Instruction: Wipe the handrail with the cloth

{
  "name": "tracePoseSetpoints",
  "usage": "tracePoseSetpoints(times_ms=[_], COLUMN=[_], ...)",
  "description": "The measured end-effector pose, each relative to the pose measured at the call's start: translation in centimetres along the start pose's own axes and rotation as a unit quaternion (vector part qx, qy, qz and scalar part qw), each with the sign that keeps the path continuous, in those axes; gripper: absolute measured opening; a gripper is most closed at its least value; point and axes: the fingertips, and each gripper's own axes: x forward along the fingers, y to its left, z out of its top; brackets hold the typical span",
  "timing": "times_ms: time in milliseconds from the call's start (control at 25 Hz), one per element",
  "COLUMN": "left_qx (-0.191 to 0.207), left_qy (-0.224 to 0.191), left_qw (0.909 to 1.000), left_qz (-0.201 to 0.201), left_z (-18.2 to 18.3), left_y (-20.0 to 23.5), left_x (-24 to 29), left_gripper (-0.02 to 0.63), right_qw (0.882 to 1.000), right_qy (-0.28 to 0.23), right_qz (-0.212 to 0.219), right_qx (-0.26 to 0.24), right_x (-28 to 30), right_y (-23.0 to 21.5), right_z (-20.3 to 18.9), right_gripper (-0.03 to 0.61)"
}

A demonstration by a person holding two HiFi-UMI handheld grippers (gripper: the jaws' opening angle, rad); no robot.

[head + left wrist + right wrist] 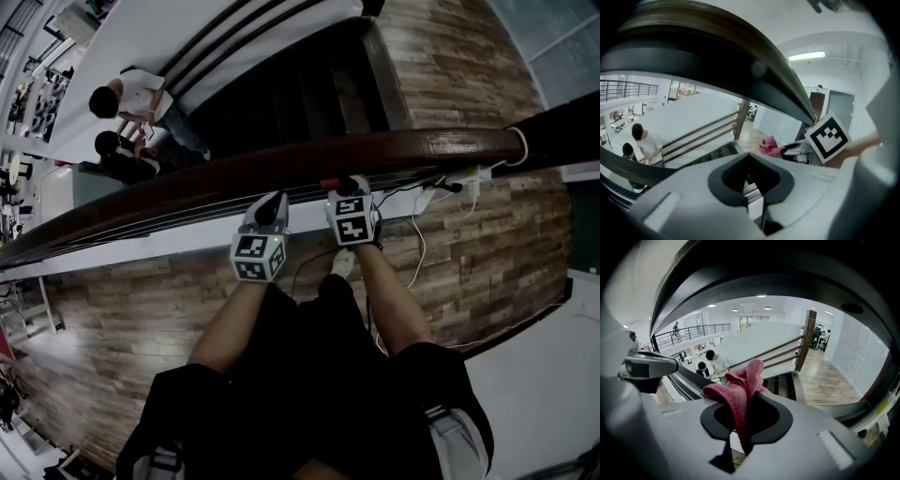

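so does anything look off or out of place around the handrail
A white cable loops over the right end of the handrail and runs to what looks like a power strip, leads dangling below. Nothing else stands out; the pink cloth is pinched in the right gripper.

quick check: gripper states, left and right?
Left gripper: shut, nothing between the jaws.
Right gripper: shut on the pink cloth.
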Motion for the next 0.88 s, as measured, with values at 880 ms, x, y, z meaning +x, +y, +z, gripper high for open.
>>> tracePoseSetpoints(times_ms=[880], left_qx=[-0.041], left_qy=[-0.006], left_qw=[0.9978], left_qz=[0.051], left_z=[-1.1], left_y=[10.6], left_x=[-7.2], left_gripper=[-0.002], right_qw=[0.999], right_qy=[0.011], right_qz=[0.01], right_qx=[-0.046], right_x=[3.7], right_y=[9.7], right_z=[2.0], right_gripper=[0.047])
